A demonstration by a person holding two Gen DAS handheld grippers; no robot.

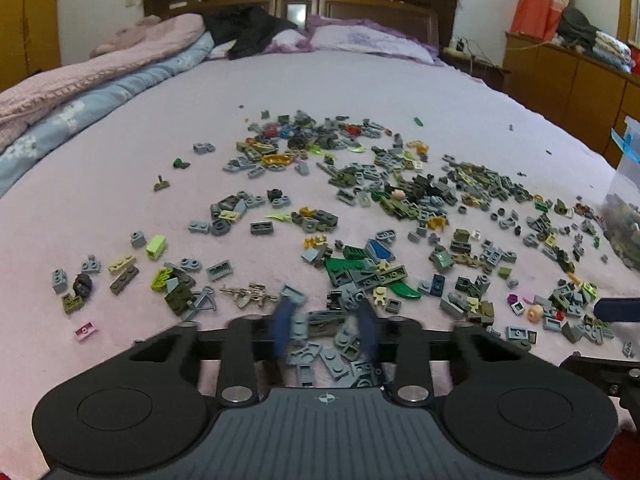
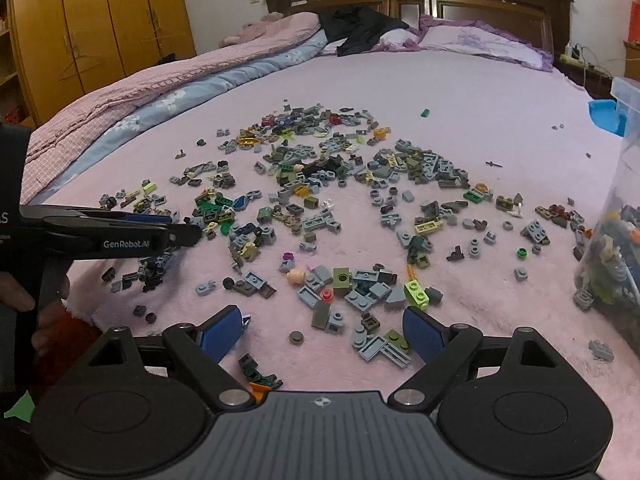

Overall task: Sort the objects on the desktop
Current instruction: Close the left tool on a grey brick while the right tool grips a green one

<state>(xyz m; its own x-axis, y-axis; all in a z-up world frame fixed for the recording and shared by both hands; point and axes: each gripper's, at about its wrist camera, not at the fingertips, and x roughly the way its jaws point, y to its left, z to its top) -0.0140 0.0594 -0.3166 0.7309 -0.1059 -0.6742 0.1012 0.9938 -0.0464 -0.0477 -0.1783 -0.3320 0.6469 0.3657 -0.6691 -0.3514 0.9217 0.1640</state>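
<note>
Left gripper [image 1: 325, 330] jaws narrowed around near grey bricks [image 1: 320, 354], grip unclear. Right gripper [image 2: 322, 332] jaws wide apart; grey plate [image 2: 378, 348] between them, untouched.

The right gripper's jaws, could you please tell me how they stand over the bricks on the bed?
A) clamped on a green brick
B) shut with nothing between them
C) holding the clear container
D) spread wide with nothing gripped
D: the right gripper has its blue pads far apart, with small grey bricks lying loose on the pink bedspread between them.
</note>
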